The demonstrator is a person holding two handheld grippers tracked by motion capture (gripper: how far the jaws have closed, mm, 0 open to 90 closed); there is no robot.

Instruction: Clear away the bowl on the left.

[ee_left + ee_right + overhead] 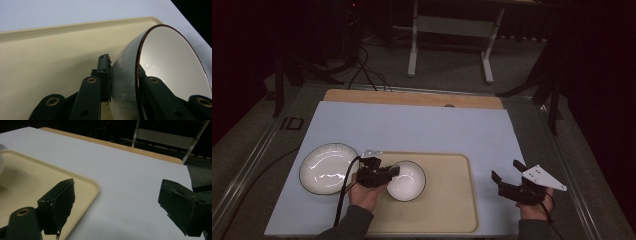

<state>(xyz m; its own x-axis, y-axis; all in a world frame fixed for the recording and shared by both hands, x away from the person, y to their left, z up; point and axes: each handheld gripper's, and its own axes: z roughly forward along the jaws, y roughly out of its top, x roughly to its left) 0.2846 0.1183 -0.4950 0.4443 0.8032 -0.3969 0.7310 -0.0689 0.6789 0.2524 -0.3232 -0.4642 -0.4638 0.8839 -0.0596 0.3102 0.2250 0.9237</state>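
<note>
A white bowl with a dark rim rests on the cream tray. My left gripper is shut on the bowl's left rim. The left gripper view has the bowl tilted between the two jaws, one jaw outside its wall and one inside. A white plate lies on the white mat to the left of the tray. My right gripper hovers open over the mat to the right of the tray. In the right gripper view the tray's corner lies below the left jaw, and nothing sits between the jaws.
The white mat covers a wooden tabletop whose far edge shows beyond it. A metal frame runs along both sides of the table. Past the far edge are a white table stand, cables and dark tripod legs on the floor.
</note>
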